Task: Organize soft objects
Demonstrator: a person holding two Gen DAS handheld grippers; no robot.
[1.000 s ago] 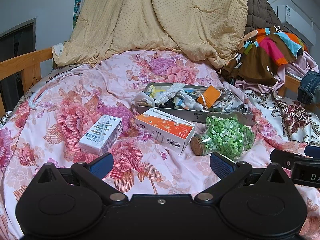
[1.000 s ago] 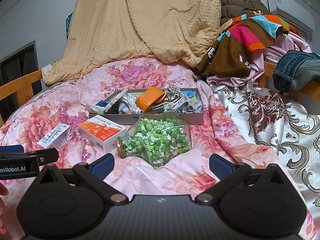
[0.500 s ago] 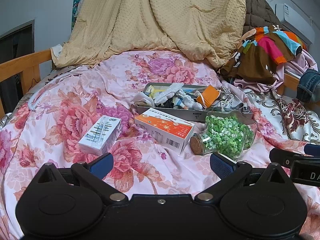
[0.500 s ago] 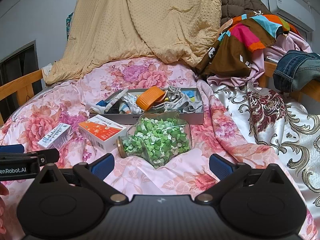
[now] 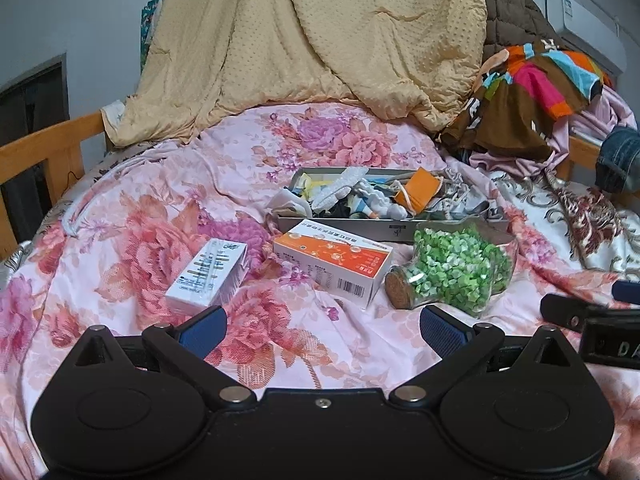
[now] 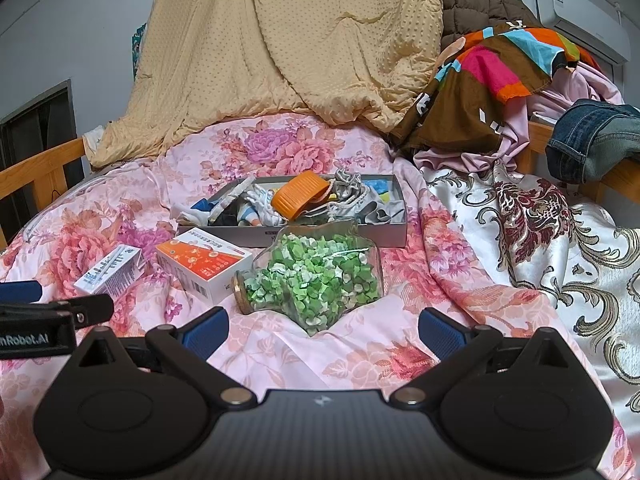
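A flat grey tray on the floral bed holds a jumble of socks, small cloths and an orange piece. In front of it lie a corked glass jar of green bits, an orange-and-white box and a white carton. My left gripper hovers open just short of the boxes, nothing between its blue pads. My right gripper is open too, low in front of the jar, and empty.
A tan blanket hangs at the back. A colourful garment, pink cloth and jeans pile up at the right on a wooden rail. A wooden bed rail runs along the left. A patterned satin sheet covers the right side.
Both grippers have edged slightly forward towards the items on the bed; nothing has been taken hold of or shifted.
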